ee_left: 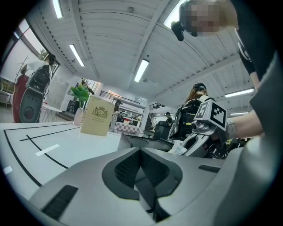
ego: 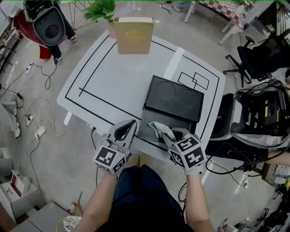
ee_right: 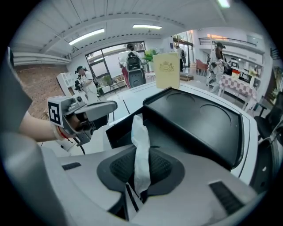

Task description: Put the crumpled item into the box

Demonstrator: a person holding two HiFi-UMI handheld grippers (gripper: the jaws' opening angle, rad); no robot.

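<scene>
A black box (ego: 146, 132) stands open near the front edge of the white table (ego: 104, 77), its lid (ego: 174, 97) tipped back behind it. My right gripper (ego: 171, 134) is shut on the crumpled item (ego: 160, 129), a pale wad of paper, and holds it over the box's open base. In the right gripper view the crumpled item (ee_right: 141, 145) stands up between the pads, with the box (ee_right: 126, 132) and lid (ee_right: 199, 119) just beyond. My left gripper (ego: 130, 125) is shut and holds nothing; it hovers at the box's left side, above the table's front edge. The left gripper view shows the box (ee_left: 141, 142) ahead.
A tan paper bag (ego: 133, 35) with a gold crest stands at the table's far edge, a potted plant (ego: 100, 9) behind it. A black office chair (ego: 258, 59) and equipment crowd the right side. Cables (ego: 31, 122) lie on the floor at left.
</scene>
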